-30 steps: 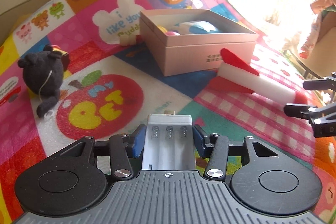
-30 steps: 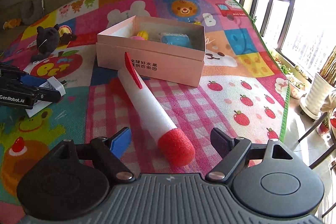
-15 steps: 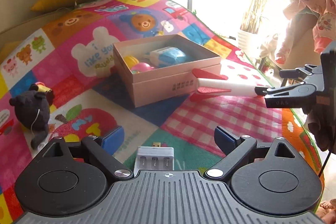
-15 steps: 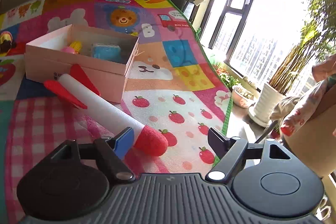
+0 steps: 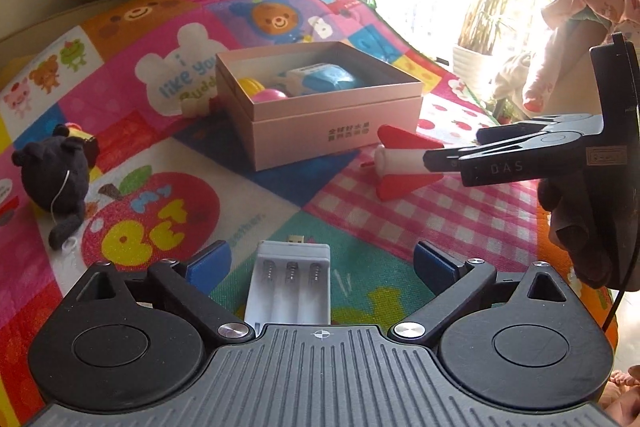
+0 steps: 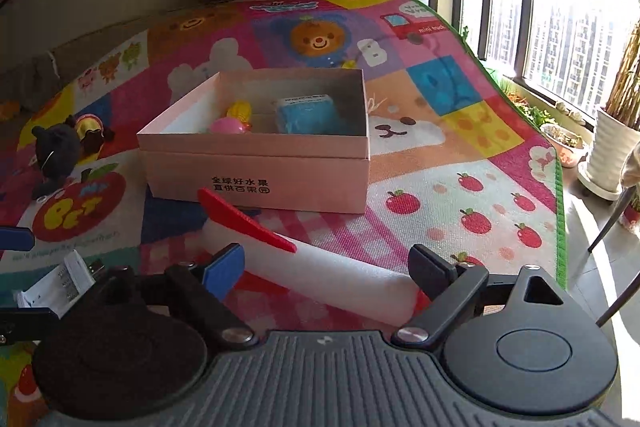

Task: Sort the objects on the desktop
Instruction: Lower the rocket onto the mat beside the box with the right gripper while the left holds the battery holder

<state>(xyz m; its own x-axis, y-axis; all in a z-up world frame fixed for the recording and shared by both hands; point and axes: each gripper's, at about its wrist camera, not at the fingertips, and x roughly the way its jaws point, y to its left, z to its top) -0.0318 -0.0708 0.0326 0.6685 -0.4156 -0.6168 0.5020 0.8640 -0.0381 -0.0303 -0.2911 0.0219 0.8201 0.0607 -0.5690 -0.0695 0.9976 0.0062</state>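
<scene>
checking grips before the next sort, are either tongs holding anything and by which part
Nothing is held. The left tongs are opening around the white battery charger; the right tongs are closing around the foam rocket, pads not touching.

Colourful patchwork play mat [image 5: 248, 203] with cartoon bears, apples and a duck covers the surface. On it: pink open box [image 5: 328, 131] in the middle; red-finned white foam rocket [image 5: 400, 163] lying just right of the box's near corner; white battery holder [image 5: 290, 283] at near centre, flat on a green patch; black plush toy [image 5: 56, 175] at far left beside the apple print; small white piece [image 5: 196, 105] touching the box's left side.
</scene>
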